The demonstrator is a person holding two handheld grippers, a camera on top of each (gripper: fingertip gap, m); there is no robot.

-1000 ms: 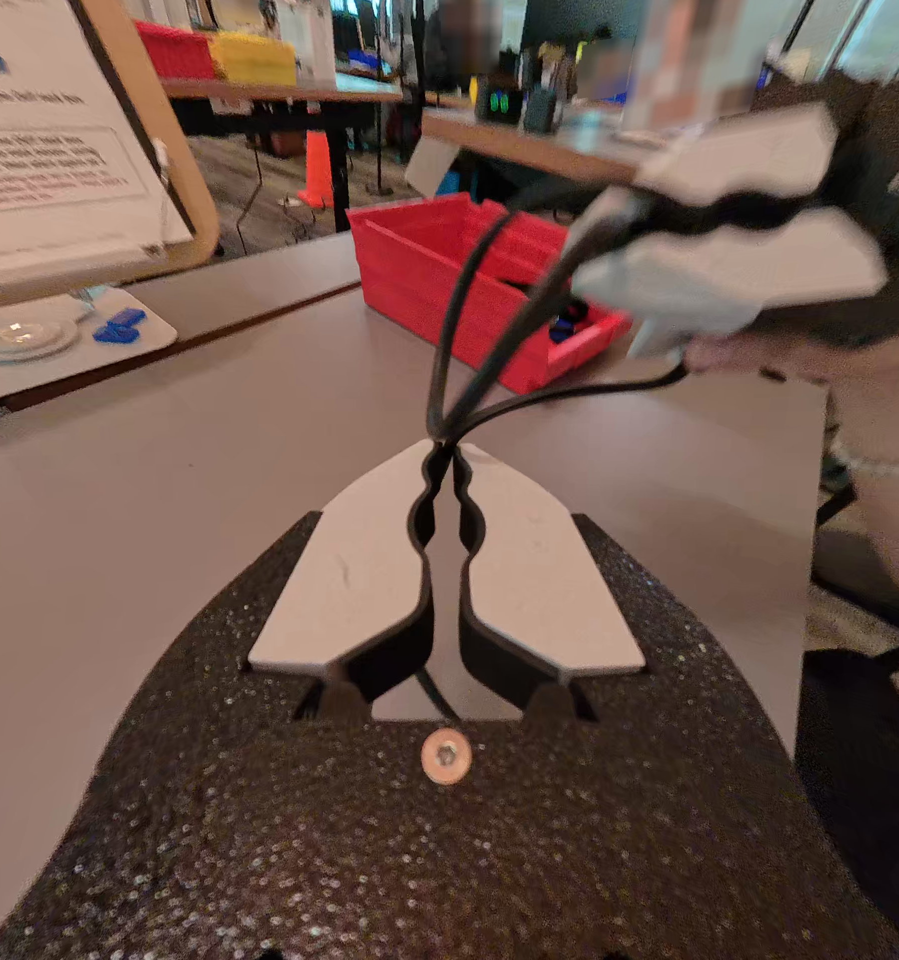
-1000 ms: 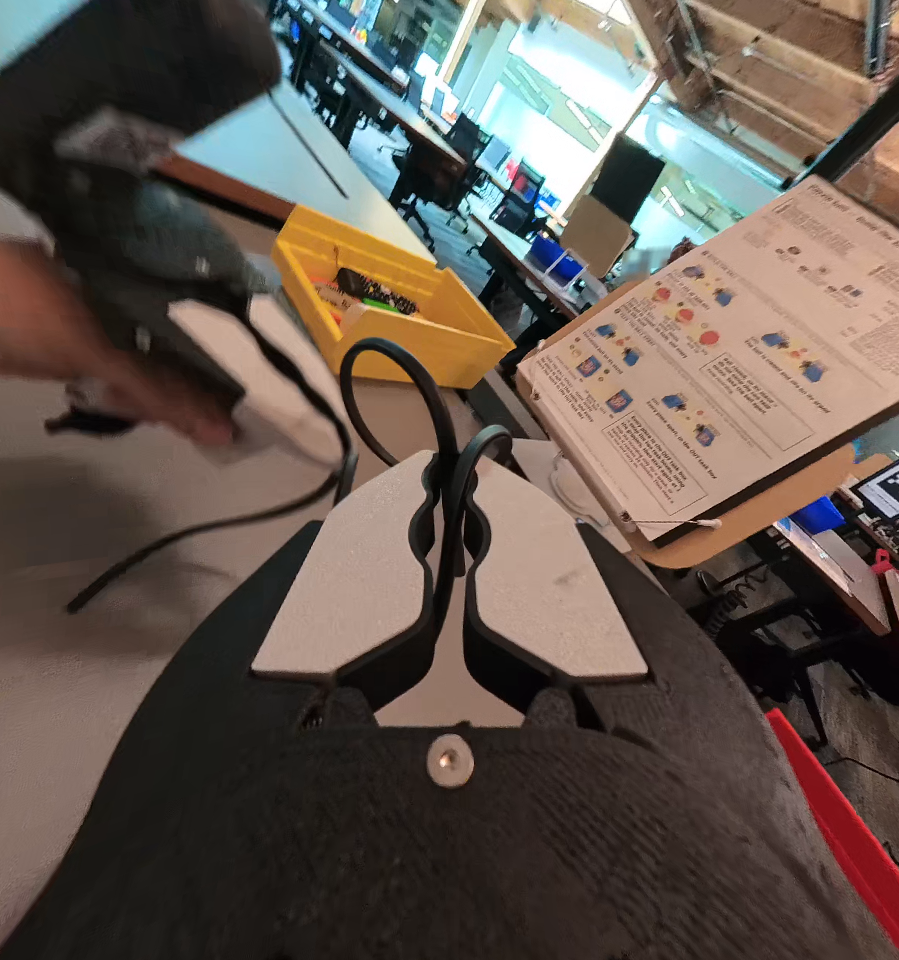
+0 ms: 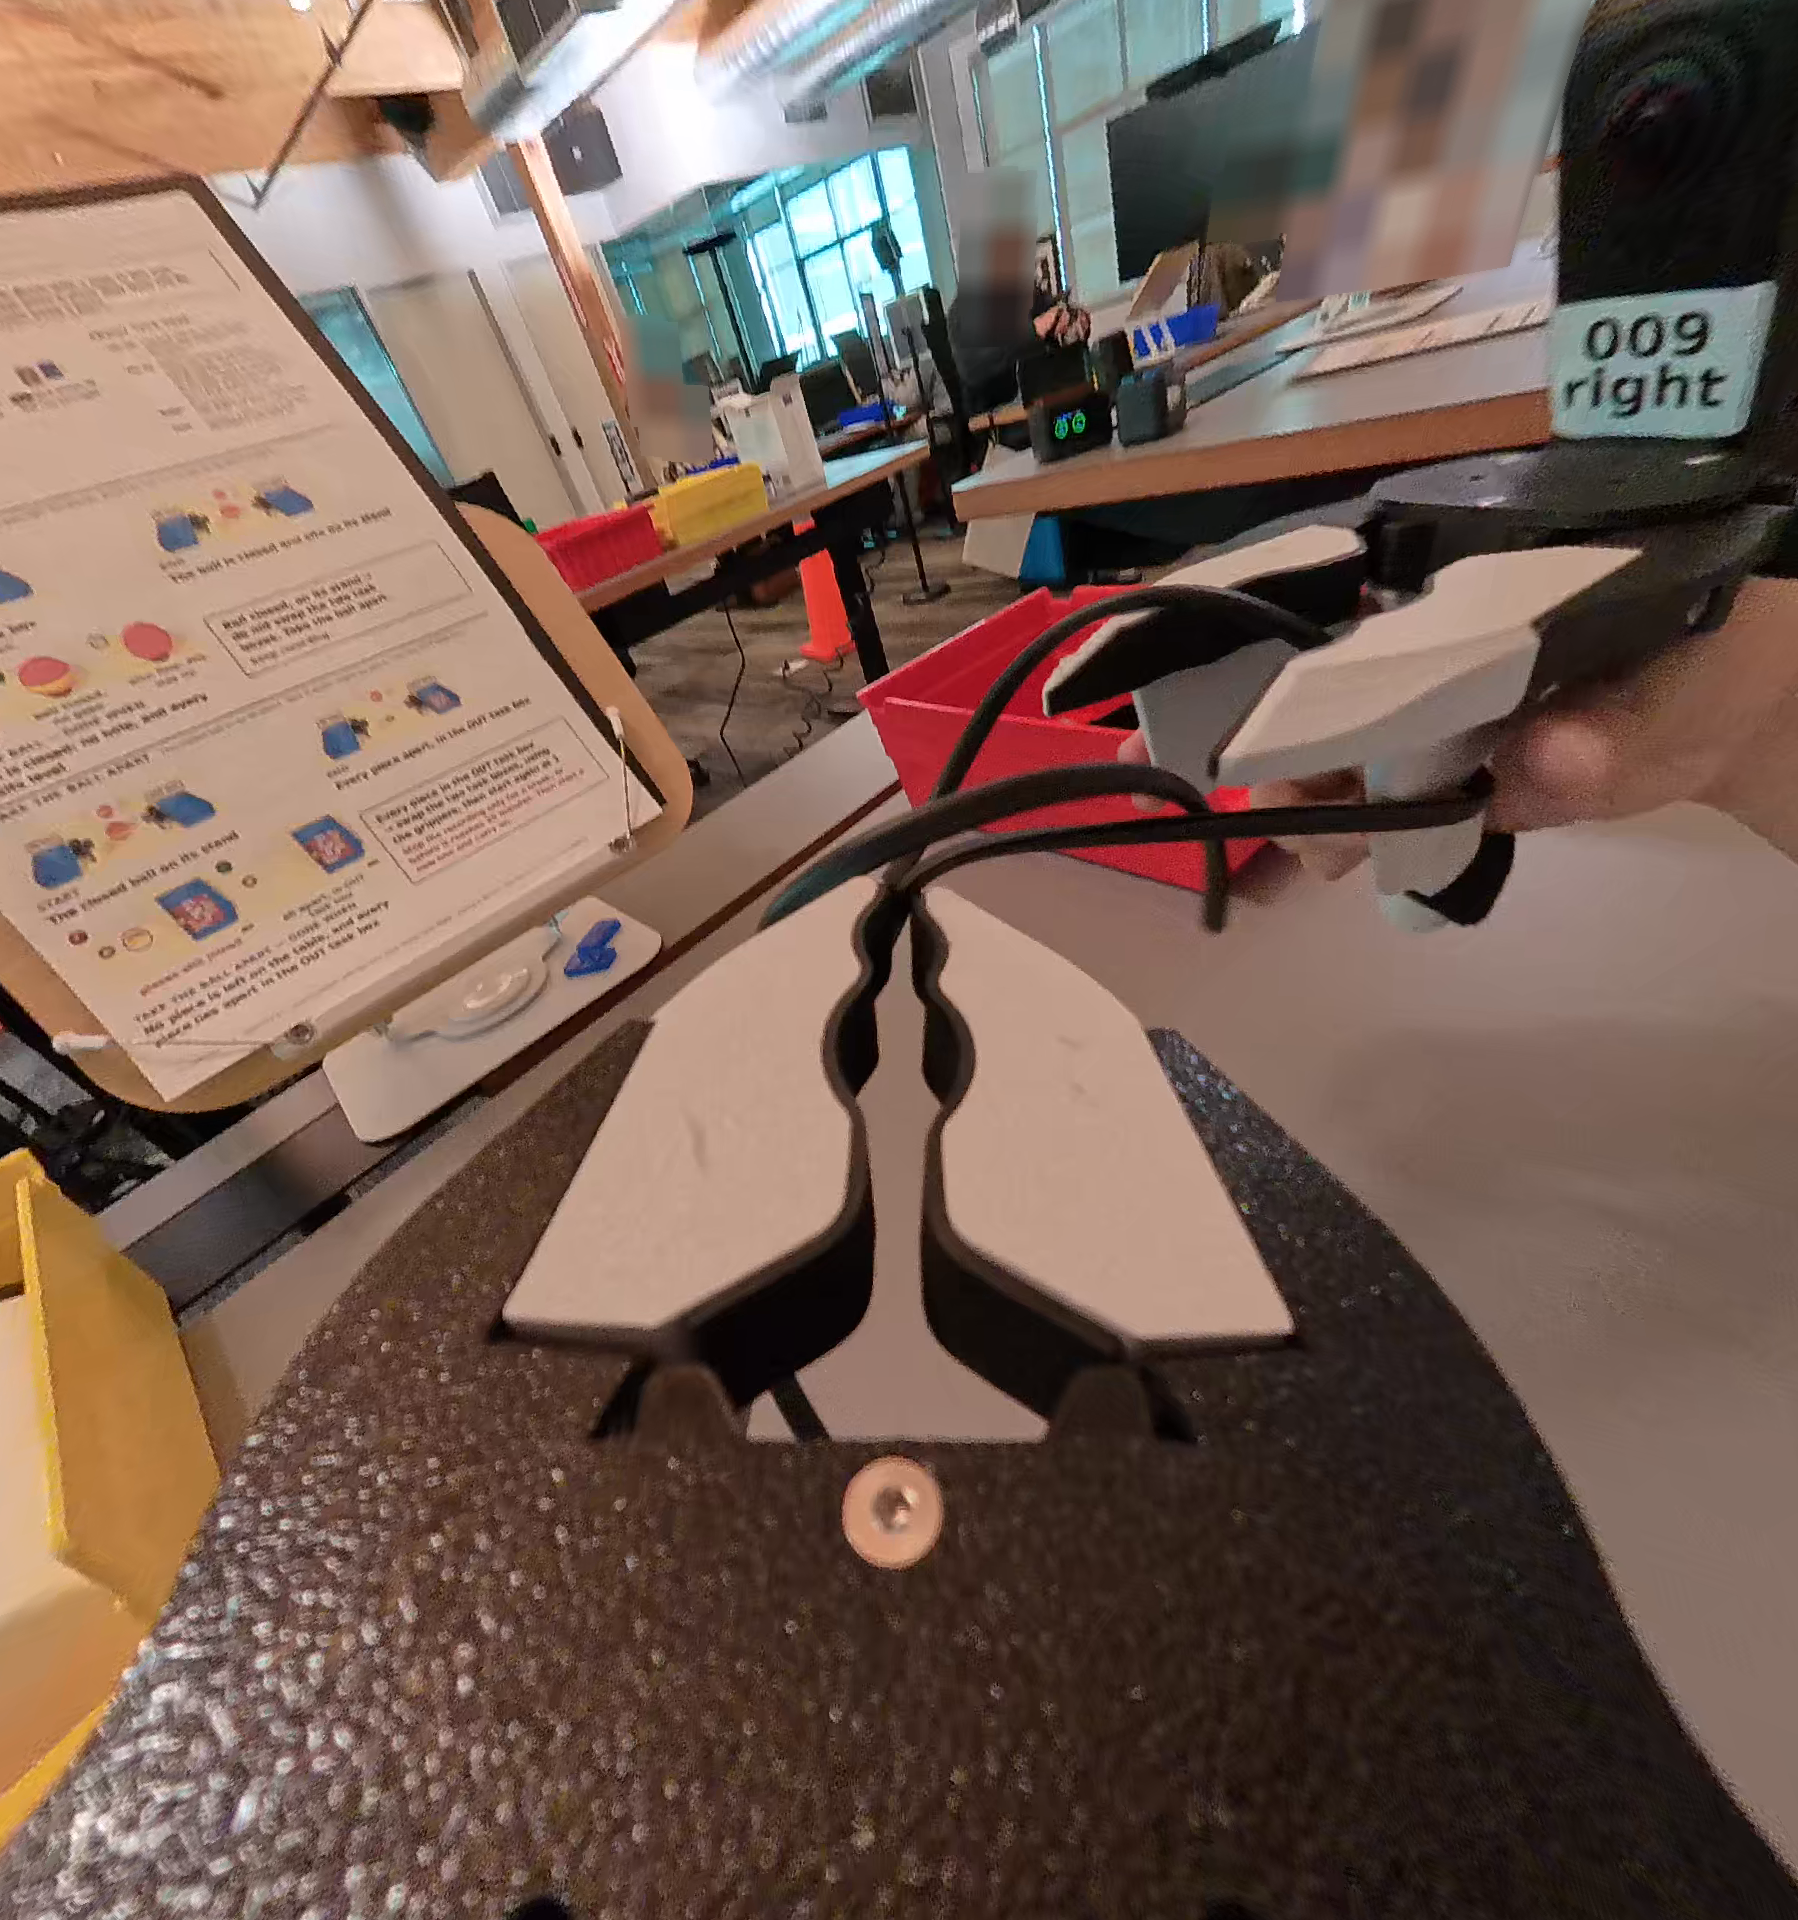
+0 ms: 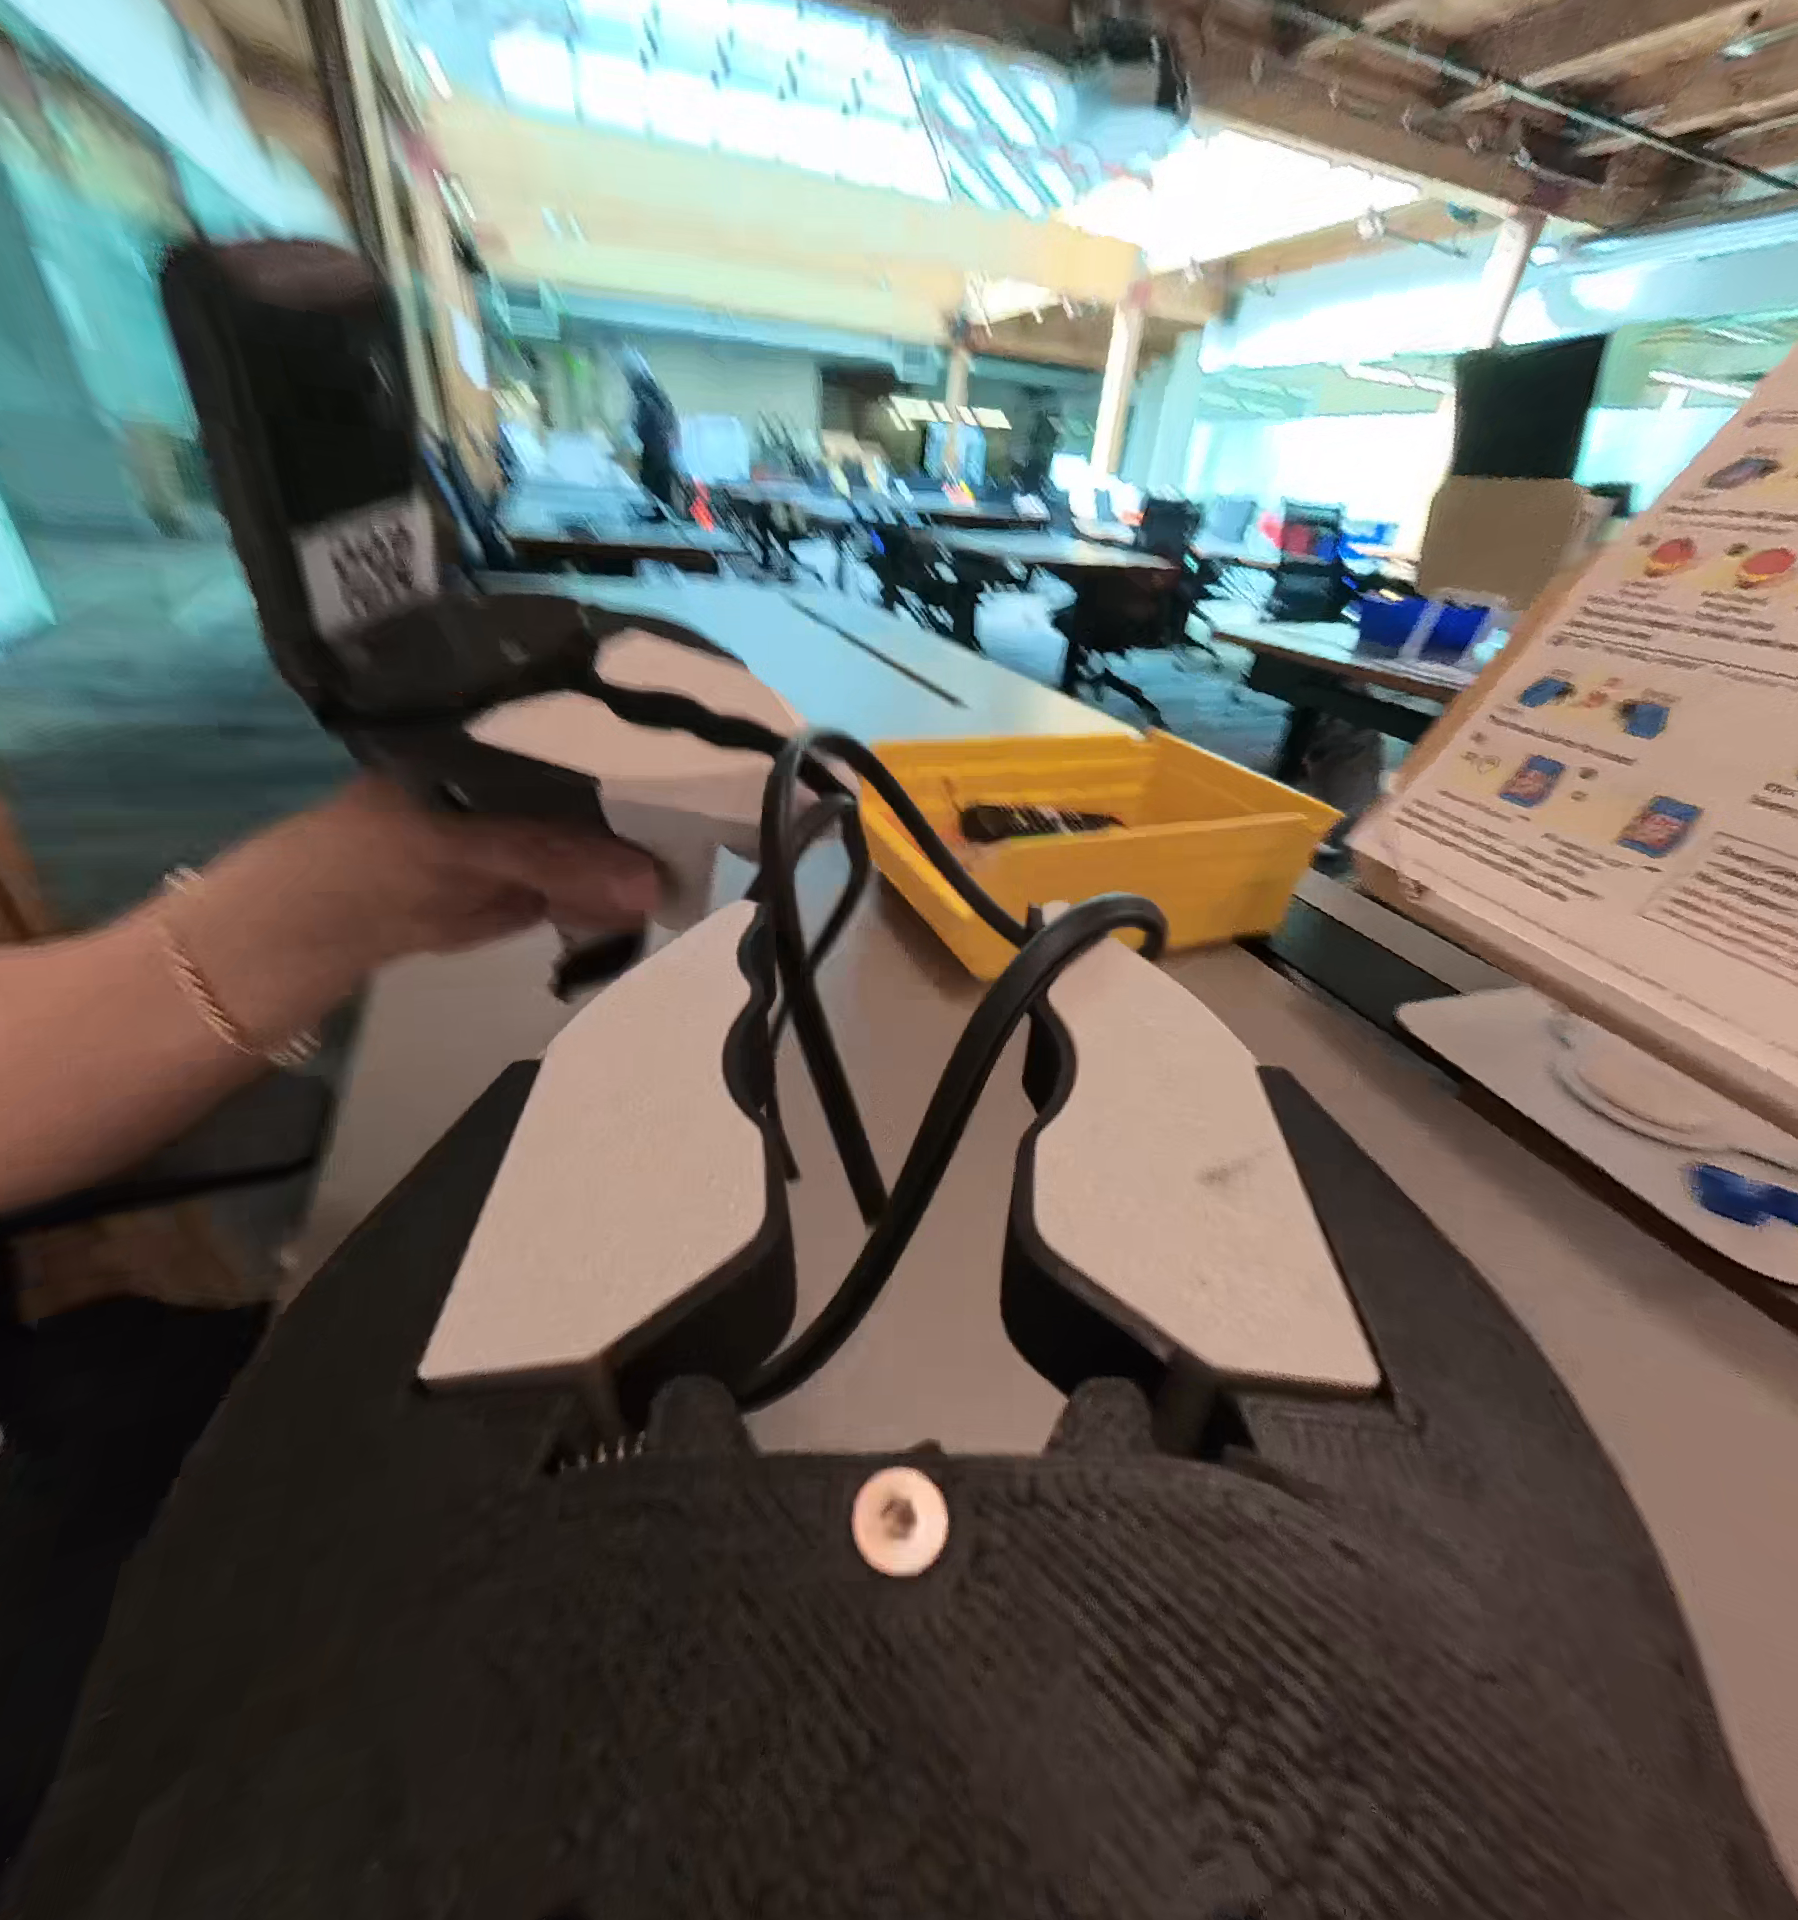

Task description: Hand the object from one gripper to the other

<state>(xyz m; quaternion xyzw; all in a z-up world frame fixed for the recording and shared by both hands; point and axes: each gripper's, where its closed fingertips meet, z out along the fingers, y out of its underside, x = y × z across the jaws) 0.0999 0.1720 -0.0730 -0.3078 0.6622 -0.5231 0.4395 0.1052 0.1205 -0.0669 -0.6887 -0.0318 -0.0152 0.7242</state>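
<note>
While the yellow bin (image 3: 95,1382) sat at far left of the left wrist view w/ a pale roll inside, the instruction board (image 3: 251,623) stood on its stand just right of it on the grey table (image 3: 1497,1195). Next along, the left gripper (image 3: 900,904) had its tongs pinched narrow at the tips, clamped on the black cable (image 3: 1040,805), which looped up and ran right, past the front of the red bin (image 3: 988,748). At far right the right gripper (image 3: 1165,665), held in a hand (image 3: 1653,748), had its tongs spread wide; cable strands passed thru the gap, not squeezed. In the right wrist view, L to R: a hand (image 4: 438,883) w/ the left gripper (image 4: 791,748), blurred; then the cable (image 4: 936,1132) snaking loose between the wide-apart tongs of the right gripper (image 4: 926,935); a yellow bin (image 4: 1082,842) behind; the board (image 4: 1653,779) at far right.
</note>
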